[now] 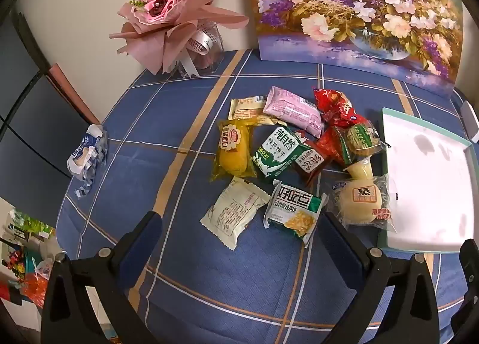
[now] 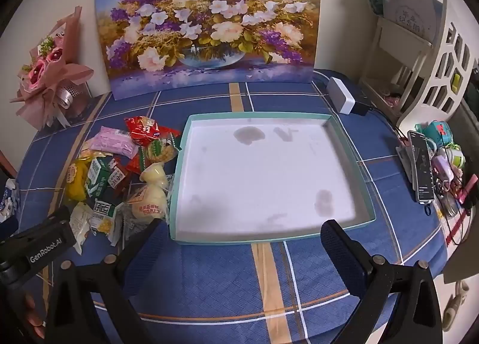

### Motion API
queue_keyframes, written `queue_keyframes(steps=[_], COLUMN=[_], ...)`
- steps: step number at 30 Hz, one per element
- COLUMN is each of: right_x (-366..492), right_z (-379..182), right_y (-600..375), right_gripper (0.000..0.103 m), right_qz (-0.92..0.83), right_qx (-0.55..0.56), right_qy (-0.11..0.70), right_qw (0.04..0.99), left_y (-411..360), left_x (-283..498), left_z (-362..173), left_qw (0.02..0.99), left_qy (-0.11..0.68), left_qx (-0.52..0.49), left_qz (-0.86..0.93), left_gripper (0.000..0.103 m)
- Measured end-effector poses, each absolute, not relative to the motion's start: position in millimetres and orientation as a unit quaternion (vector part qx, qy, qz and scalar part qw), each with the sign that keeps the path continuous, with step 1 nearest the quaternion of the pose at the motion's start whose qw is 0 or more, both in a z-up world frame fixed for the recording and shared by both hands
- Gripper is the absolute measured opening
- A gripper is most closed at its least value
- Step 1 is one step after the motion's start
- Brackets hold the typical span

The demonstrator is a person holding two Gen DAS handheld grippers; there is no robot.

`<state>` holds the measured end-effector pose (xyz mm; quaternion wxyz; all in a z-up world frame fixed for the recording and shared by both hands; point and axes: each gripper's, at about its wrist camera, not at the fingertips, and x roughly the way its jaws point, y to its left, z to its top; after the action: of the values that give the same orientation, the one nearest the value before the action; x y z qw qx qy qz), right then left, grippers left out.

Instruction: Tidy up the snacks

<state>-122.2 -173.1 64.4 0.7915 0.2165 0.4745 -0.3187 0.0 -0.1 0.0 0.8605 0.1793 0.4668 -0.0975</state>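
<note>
The left gripper (image 1: 239, 224) hangs with its jaws wide apart and nothing between them, tilted down over the snack pile (image 1: 296, 158) on the blue checked tablecloth (image 1: 167, 122). The right gripper (image 2: 239, 233) is likewise spread wide and empty, aimed at the near rim of the shallow teal-edged tray (image 2: 363, 194). The pile lies just left of that tray; a steamed-bun packet (image 1: 360, 205) touches its left edge. A flower painting (image 2: 206, 21) stands behind the tray, and a pink bouquet (image 1: 170, 12) stands further left.

I see a cream plaster wall (image 2: 338, 15), a blue plaid tablecloth with tan stripes (image 2: 209, 278), a white wooden lattice shelf (image 2: 449, 74), warm dim light
</note>
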Motion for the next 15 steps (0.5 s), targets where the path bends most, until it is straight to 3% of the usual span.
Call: queue_keyframes(steps=[15], right_x=[-123.0], right_z=[64.6], right_y=[-173.3], right_gripper=[0.103], right_qz=[-0.317], right_qx=[0.220], right_qy=[0.474], right_qw=[0.792], left_y=[0.5], left_x=[0.2], left_z=[0.2], left_qw=[0.861], left_qy=[0.465], left_qx=[0.182], left_qz=[-0.096], left_gripper=[0.103])
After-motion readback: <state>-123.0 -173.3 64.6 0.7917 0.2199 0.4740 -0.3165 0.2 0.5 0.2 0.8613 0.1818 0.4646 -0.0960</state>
